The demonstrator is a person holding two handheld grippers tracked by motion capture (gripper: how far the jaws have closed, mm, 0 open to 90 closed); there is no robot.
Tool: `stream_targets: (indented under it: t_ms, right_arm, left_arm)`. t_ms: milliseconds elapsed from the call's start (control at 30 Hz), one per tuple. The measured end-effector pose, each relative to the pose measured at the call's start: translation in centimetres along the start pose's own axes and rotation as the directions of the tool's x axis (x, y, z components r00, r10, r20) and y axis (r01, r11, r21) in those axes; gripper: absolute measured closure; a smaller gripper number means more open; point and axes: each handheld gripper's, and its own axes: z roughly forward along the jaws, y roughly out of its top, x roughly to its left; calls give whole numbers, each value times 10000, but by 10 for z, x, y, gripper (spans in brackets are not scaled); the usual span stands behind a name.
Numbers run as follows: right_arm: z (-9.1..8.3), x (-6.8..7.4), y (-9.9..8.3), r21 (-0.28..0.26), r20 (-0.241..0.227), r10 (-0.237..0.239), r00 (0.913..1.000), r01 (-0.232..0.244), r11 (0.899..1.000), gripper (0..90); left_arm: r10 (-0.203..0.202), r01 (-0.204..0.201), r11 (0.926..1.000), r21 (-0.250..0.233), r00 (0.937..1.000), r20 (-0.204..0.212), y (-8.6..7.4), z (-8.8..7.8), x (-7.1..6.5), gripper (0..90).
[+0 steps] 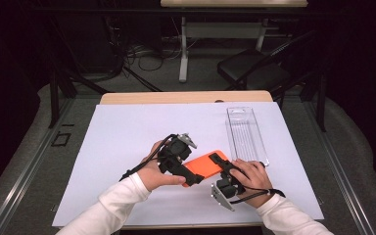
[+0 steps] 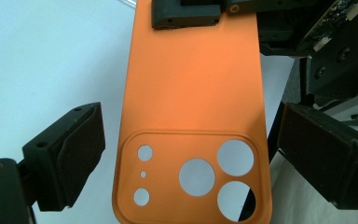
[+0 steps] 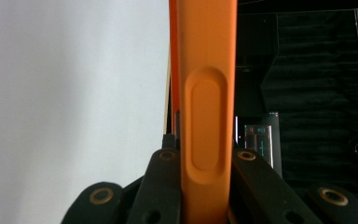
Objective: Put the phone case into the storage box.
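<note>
High view puts the orange phone case near the table's front edge, its long axis running from eight to two o'clock. The right hand-held gripper clamps its two-o'clock end. The left hand-held gripper straddles the camera-cutout end, jaws spread, pads clear of both edges.

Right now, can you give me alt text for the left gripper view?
A flat orange phone case with round camera cut-outs lies between the open left tongs, neither black pad touching it. The right tongs clamp its far end above white paper.
</note>
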Motion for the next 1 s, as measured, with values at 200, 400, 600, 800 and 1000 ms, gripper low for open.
stream_targets:
  t_ms: [200,400,600,800,1000]
  right_arm:
    - [0,-1,-2,74,-5,-72,10000,72,9999,872]
    - [-1,0,-3,81,-1,96,10000,-96,9999,871]
    - [-1,-1,-6,131,-15,120,9999,-120,9998,872]
    - [-3,-2,-9,239,-34,77,10000,-77,9997,872]
    - [-4,-2,-11,307,-56,185,9998,-183,9994,872]
  left_arm:
    - [85,-85,10000,-30,9999,-123,-2,-4,-3,87]
    - [128,-128,9999,-16,9998,-178,-4,-8,-5,90]
    - [-22,18,9999,-165,9996,-265,-7,-11,-6,90]
    - [-34,26,9997,-229,9994,-346,-10,-17,-5,90]
    - [19,-30,9997,-237,9990,-457,-13,-23,-4,90]
